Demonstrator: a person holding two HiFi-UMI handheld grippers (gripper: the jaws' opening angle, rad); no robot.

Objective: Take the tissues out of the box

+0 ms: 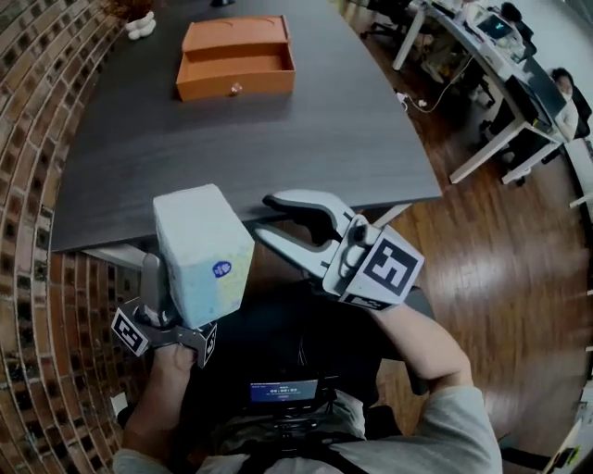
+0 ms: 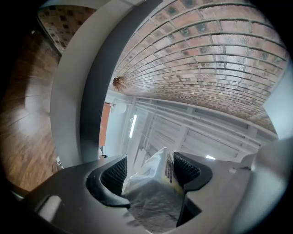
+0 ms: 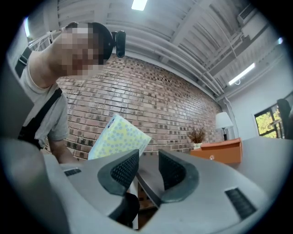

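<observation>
A soft tissue pack (image 1: 202, 255) in clear wrap, pale with small dots and a blue sticker, stands upright just in front of the dark table's (image 1: 278, 148) near edge. My left gripper (image 1: 176, 298) is shut on its lower end. In the left gripper view the pack (image 2: 158, 180) is pinched between the pads of that gripper (image 2: 149, 171). My right gripper (image 1: 267, 217) is open just right of the pack, jaws pointing at it, nothing between them. In the right gripper view the pack (image 3: 116, 137) shows beyond the open jaws (image 3: 149, 171). An open orange box (image 1: 236, 60) sits at the table's far side.
A small white object (image 1: 141, 26) lies at the table's far left corner. A brick wall (image 1: 37, 185) runs along the left. Wooden floor and office desks (image 1: 500, 74) with seated people lie to the right. A lamp (image 3: 223, 121) and a plant (image 3: 198, 135) stand near the orange box (image 3: 219, 151).
</observation>
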